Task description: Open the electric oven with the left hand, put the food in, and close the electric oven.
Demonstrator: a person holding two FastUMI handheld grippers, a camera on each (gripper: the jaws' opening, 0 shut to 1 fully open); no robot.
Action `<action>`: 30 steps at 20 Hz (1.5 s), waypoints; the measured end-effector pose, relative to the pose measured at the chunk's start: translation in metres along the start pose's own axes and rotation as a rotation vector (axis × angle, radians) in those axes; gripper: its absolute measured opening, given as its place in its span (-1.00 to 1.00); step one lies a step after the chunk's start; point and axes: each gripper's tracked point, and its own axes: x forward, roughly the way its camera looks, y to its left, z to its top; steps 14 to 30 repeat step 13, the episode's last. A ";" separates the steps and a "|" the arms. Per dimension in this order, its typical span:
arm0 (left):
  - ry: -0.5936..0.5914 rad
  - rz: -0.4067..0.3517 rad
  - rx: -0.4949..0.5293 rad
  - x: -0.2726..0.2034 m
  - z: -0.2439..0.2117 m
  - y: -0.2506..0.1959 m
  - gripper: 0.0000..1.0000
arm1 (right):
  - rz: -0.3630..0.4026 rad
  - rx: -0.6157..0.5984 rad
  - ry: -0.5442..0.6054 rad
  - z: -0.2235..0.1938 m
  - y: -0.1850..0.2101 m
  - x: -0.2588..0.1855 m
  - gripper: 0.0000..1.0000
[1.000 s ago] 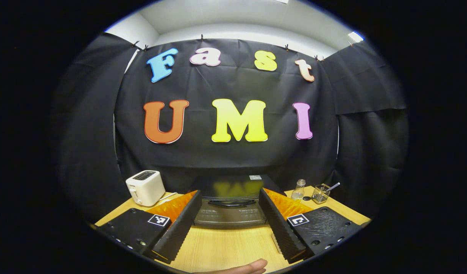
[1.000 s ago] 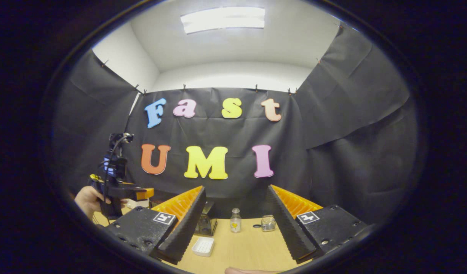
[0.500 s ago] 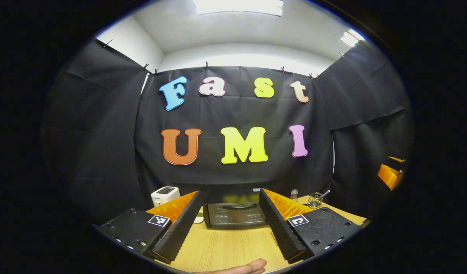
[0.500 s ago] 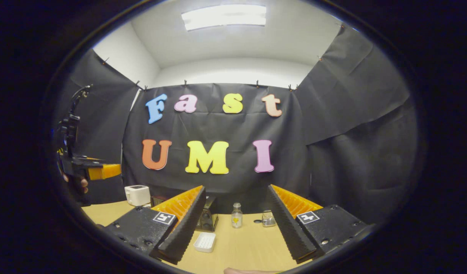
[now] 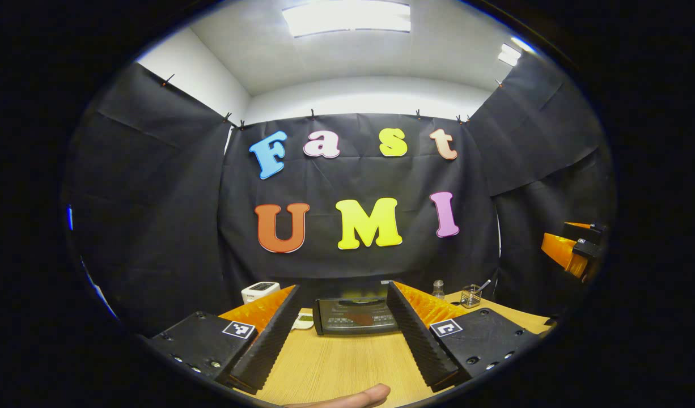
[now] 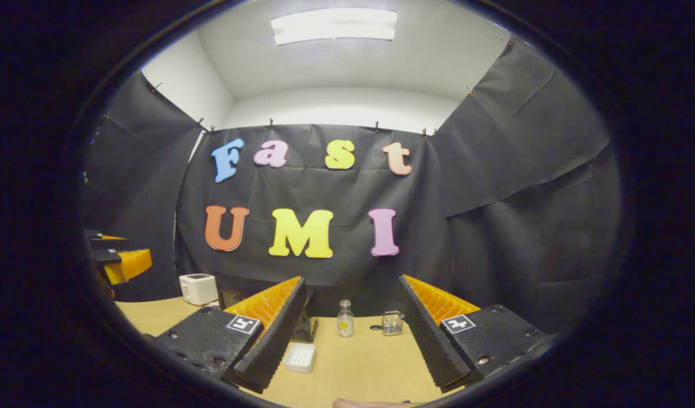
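The dark electric oven (image 5: pixel 356 316) stands on the wooden table (image 5: pixel 336 362) with its door shut, framed between my left gripper's fingers. My left gripper (image 5: pixel 343 297) is open, holds nothing and hangs well back from the oven. My right gripper (image 6: pixel 352 286) is also open and holds nothing. A white ribbed dish (image 6: pixel 300 357) lies on the table by its left finger, in front of the oven's side (image 6: pixel 308 327); what it holds I cannot tell. Each gripper appears at the other view's edge: the right gripper (image 5: pixel 574 252) and the left gripper (image 6: pixel 118 263).
A white toaster (image 5: pixel 261 290) stands left of the oven, with a small pale object (image 5: pixel 303 322) between them. A small bottle (image 6: pixel 343 318) and a glass jar (image 6: pixel 392 323) stand to the oven's right. A thumb (image 5: pixel 347 396) shows at the bottom edge.
My left gripper has pulled back from the oven and tilted up, so the oven looks smaller and farther. In the right gripper view it has slid to the left edge.
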 end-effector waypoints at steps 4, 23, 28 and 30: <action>0.005 -0.014 -0.020 0.002 -0.001 -0.004 0.92 | 0.001 0.006 -0.005 0.000 0.002 -0.004 1.00; 0.012 -0.026 -0.019 0.004 0.002 -0.016 0.92 | 0.011 -0.010 -0.010 -0.005 0.003 0.003 1.00; 0.012 -0.026 -0.019 0.004 0.002 -0.016 0.92 | 0.011 -0.010 -0.010 -0.005 0.003 0.003 1.00; 0.012 -0.026 -0.019 0.004 0.002 -0.016 0.92 | 0.011 -0.010 -0.010 -0.005 0.003 0.003 1.00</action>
